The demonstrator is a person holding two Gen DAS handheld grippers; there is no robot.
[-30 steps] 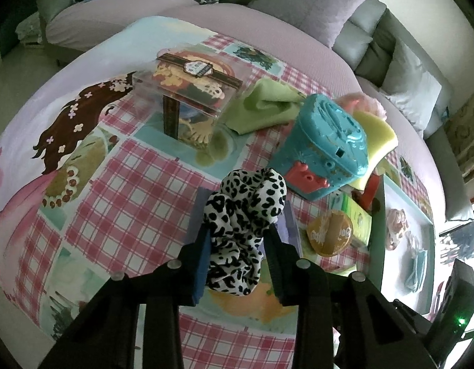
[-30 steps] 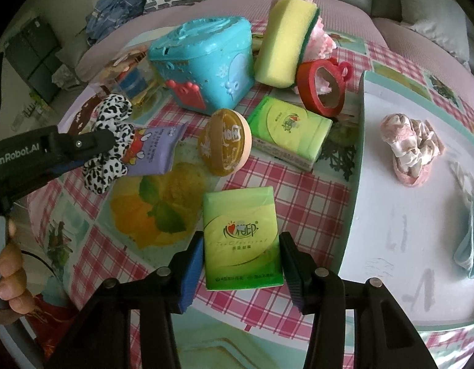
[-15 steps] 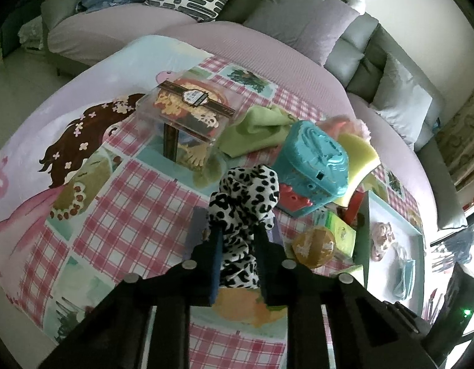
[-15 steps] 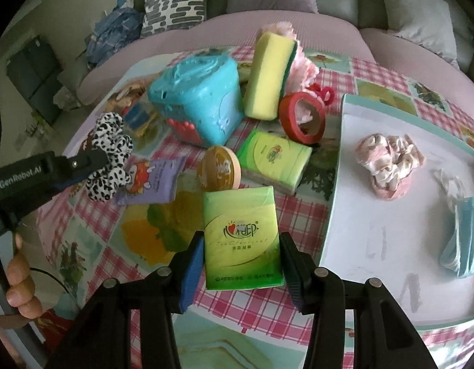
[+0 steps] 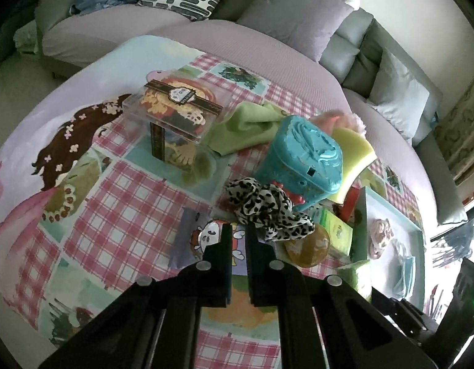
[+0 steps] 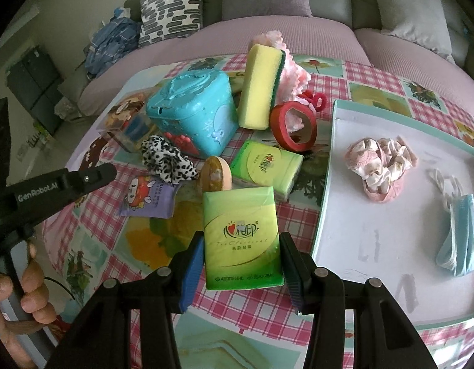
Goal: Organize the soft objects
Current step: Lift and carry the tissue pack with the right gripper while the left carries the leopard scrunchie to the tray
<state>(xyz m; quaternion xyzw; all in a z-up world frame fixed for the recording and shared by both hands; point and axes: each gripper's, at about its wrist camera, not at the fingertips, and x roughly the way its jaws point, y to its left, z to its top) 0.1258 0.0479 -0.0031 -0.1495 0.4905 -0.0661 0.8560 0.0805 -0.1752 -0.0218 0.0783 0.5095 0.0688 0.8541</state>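
Note:
The leopard-print scrunchie (image 5: 267, 207) (image 6: 167, 160) lies on the tablecloth against the teal box, just past and to the right of my left gripper (image 5: 238, 230). That gripper is shut with nothing between its fingers. My right gripper (image 6: 241, 264) is shut on a green tissue pack (image 6: 243, 233) and holds it above the table, left of the white tray (image 6: 375, 246). On the tray lie a pink scrunchie (image 6: 378, 166) and a blue face mask (image 6: 461, 230).
A teal box (image 6: 193, 117), a yellow sponge (image 6: 261, 86), a red tape ring (image 6: 293, 126), a second green tissue pack (image 6: 264, 166), an orange disc (image 6: 215, 175) and a purple packet (image 6: 147, 200) crowd the middle. A clear box (image 5: 172, 117) and a green cloth (image 5: 246, 126) sit farther back. A sofa curves behind.
My left jaws closed together and the leopard scrunchie slipped out from between them onto the table. My right gripper rose slightly, still holding the tissue pack.

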